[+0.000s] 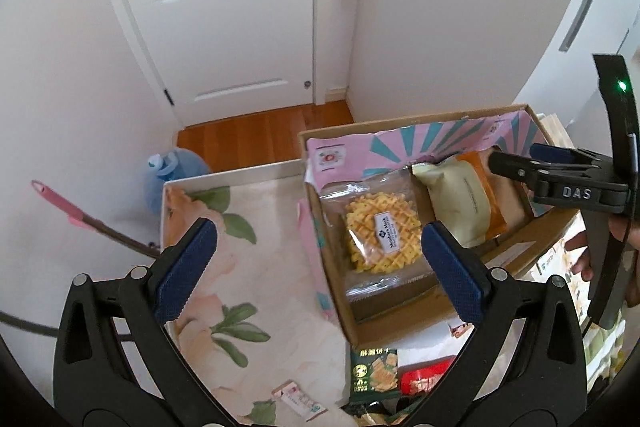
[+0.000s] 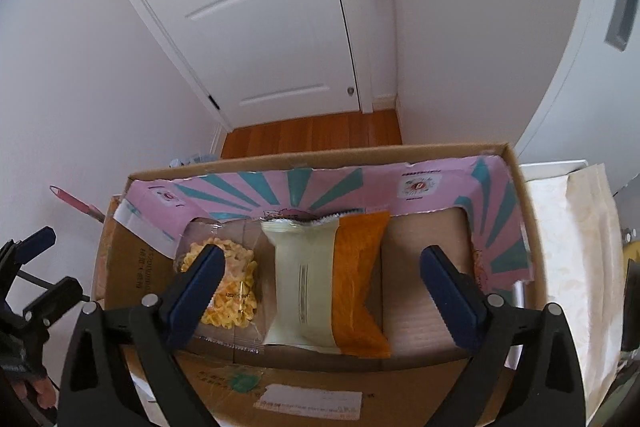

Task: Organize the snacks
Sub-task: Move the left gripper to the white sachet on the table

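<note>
A cardboard box (image 2: 516, 187) with a pink and teal lining holds a clear pack of yellow waffle snack (image 2: 236, 287), a pale cream packet (image 2: 304, 287) and an orange packet (image 2: 360, 287) side by side. My right gripper (image 2: 322, 275) is open and empty, hovering above the packets. In the left wrist view the box (image 1: 396, 323) is at the right with the waffle pack (image 1: 380, 235) inside. My left gripper (image 1: 316, 259) is open and empty, above the box's left wall. The right gripper (image 1: 520, 163) reaches in over the box from the right.
The box sits on a floral tablecloth (image 1: 248, 267). Near the front edge lie a green cracker pack (image 1: 374, 375), a red pack (image 1: 424, 379) and a small sachet (image 1: 298, 401). A blue water jug (image 1: 168, 175) and a pink-handled mop (image 1: 72, 211) stand at the left. A white door (image 1: 224, 7) is behind.
</note>
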